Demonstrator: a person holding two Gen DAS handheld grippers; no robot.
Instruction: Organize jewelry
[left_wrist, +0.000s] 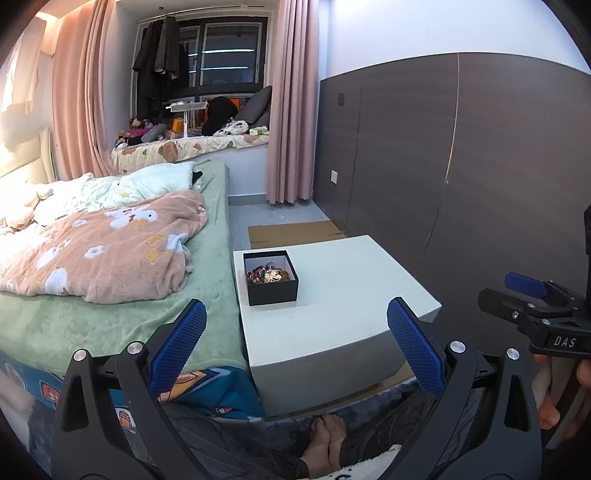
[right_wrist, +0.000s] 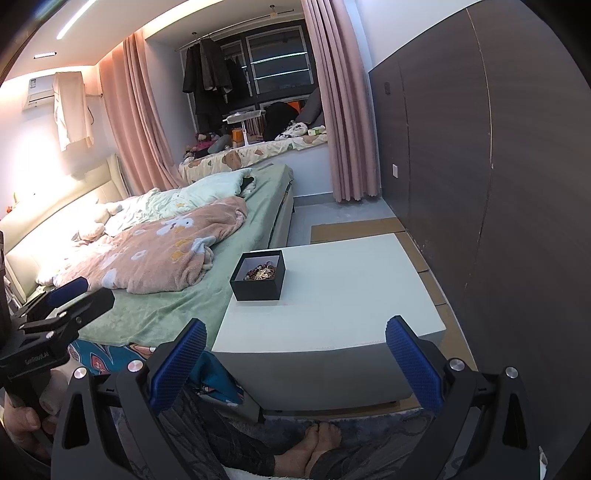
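Note:
A small black box (left_wrist: 272, 291) with a tangle of beaded and gold jewelry (left_wrist: 267, 275) inside stands on the left part of a white low table (left_wrist: 343, 295). It also shows in the right wrist view (right_wrist: 258, 288), with the jewelry (right_wrist: 262, 273) in it, on the table (right_wrist: 343, 291). My left gripper (left_wrist: 297, 343) is open and empty, held back from the table's near edge. My right gripper (right_wrist: 295, 350) is open and empty, also short of the table. Each gripper shows at the other view's edge: the right one (left_wrist: 532, 295) and the left one (right_wrist: 70, 299).
A bed (left_wrist: 110, 258) with a green sheet and a pink blanket touches the table's left side. A dark panelled wall (left_wrist: 461, 166) runs along the right. Flat cardboard (left_wrist: 295, 232) lies on the floor behind the table. The person's bare feet (left_wrist: 328, 439) rest below the table.

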